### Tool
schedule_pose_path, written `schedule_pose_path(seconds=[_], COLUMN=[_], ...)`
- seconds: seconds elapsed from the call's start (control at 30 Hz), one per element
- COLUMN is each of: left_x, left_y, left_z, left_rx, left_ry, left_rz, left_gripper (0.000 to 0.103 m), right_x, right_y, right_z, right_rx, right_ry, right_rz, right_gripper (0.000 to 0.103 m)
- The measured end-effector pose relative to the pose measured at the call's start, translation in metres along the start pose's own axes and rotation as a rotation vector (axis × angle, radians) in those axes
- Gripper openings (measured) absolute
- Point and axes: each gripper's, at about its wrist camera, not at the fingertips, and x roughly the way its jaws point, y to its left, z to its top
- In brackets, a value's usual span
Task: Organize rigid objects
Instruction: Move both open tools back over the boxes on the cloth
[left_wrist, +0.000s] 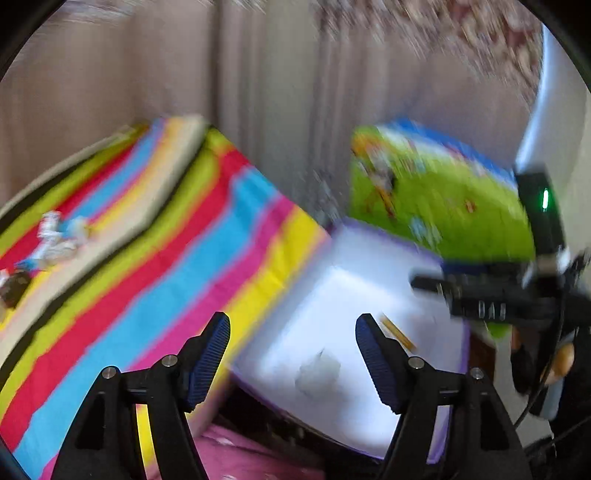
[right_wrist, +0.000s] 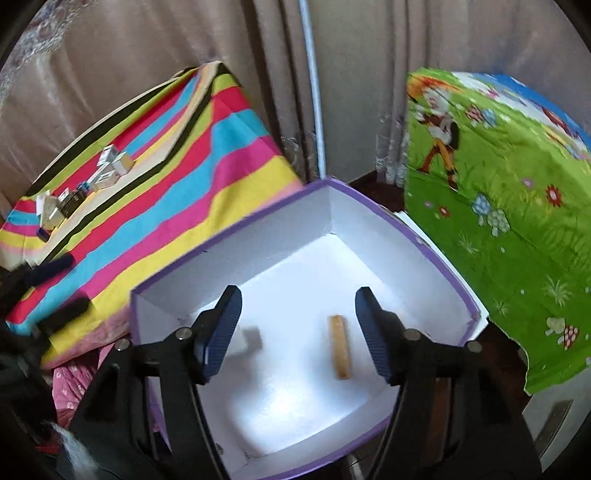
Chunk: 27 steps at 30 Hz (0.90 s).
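Observation:
A white box with a purple rim stands open between two cloth-covered surfaces. Inside it lie a tan bar and a small blurred white-grey piece. My right gripper hovers over the box, open, with nothing between its pads. Several small boxes lie on the striped cloth to the left. The left wrist view is blurred. In it my left gripper is open and empty over the box's left rim, with the tan bar and the grey piece beyond.
A green cartoon-print cloth covers a surface right of the box. Beige curtains hang behind, with a white pipe between them. Pink fabric lies low at the left. The right gripper's black body shows in the left wrist view.

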Motion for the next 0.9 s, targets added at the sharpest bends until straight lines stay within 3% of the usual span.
schedule_pose_path(seconds=[0.13,0.17,0.23,0.33,0.47,0.53,0.67,0.9], left_x=[-0.054,-0.068,-0.075,-0.071,-0.065,-0.058,-0.056,-0.036], left_y=[0.046,0.063,0.088,0.136,0.201,0.237,0.298,0.372], left_z=[-0.002,-0.007,-0.017,-0.037,-0.072,-0.086,-0.108,-0.129], left_rx=[-0.114,-0.162,-0.214,-0.328,-0.460,-0.470,-0.461,-0.541], left_ry=[-0.218,-0.280,-0.304,-0.236,-0.145,-0.087,-0.018,0.088], left_rz=[0.109,0.146,0.181,0.277,0.406,0.538,0.694,0.764], left_gripper=[0.103,0.103,0.103,0.103,0.103,0.103,0.103,0.103], right_x=[-0.001,0.000,0.004,0.010,0.031,0.053,0.100,0.191], right_y=[0.044,0.059,0.091,0.139,0.204,0.240,0.279,0.319], right_z=[0.002,0.004,0.008,0.013,0.019,0.024,0.044,0.107], right_rx=[-0.102,-0.131,-0.187,-0.272,-0.356,-0.402,-0.403,-0.287], right_ry=[0.004,0.012,0.033,0.043,0.071,0.103,0.121,0.136], right_rz=[0.058,0.087,0.137,0.191,0.272,0.302,0.319,0.278], right_gripper=[0.068,0.068,0.068,0.069,0.079,0.079,0.079,0.079])
